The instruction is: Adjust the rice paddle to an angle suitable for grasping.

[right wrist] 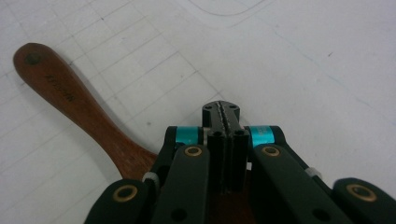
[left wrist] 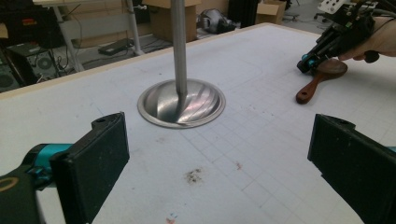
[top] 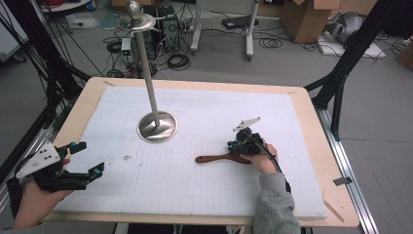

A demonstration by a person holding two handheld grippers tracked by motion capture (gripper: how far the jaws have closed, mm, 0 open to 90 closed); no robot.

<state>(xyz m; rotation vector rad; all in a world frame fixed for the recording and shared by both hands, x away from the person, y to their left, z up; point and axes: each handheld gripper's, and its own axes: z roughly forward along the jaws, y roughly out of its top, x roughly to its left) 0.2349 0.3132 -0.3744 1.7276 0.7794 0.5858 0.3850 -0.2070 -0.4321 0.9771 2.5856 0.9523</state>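
Wooden paddle (right wrist: 79, 112) flat beneath the clenched, empty right claw (right wrist: 221, 112), handle leftward.

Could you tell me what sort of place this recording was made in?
Most likely a lab or workshop: a white gridded mat covers the wooden table, cables and a computer tower sit on the floor, and cardboard boxes stand behind.

We see faint dark lettering stamped along the paddle (right wrist: 70, 100) handle, near its hanging hole, but we cannot read it.
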